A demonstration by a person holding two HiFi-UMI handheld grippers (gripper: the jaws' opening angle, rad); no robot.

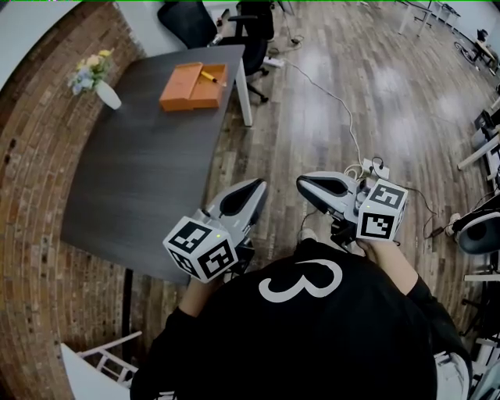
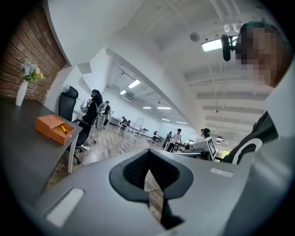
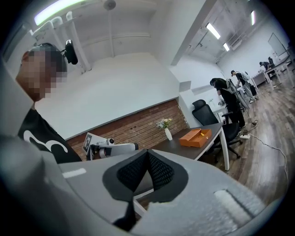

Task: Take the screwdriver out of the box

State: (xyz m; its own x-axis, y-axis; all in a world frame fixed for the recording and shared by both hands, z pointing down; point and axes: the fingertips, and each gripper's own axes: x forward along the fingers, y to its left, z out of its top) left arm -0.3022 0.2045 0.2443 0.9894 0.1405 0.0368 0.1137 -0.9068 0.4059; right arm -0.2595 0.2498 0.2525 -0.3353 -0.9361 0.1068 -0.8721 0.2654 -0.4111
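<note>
An open orange box (image 1: 190,87) lies at the far end of the dark table (image 1: 141,172), with a yellow-handled screwdriver (image 1: 208,76) in its right half. Both grippers are held close to the person's chest, well short of the box and off the table's near right corner. My left gripper (image 1: 254,187) is shut with nothing in it, and my right gripper (image 1: 305,186) is likewise shut and empty. The left gripper view shows the shut jaws (image 2: 148,167) with the box (image 2: 54,128) far off at the left. From the right gripper (image 3: 148,161), the box (image 3: 196,137) appears small on the table.
A white vase with flowers (image 1: 101,84) stands at the table's far left by the brick wall (image 1: 39,195). Black office chairs (image 1: 234,23) sit behind the table. A cable and power strip (image 1: 373,166) lie on the wooden floor to the right. People work at distant desks (image 2: 177,138).
</note>
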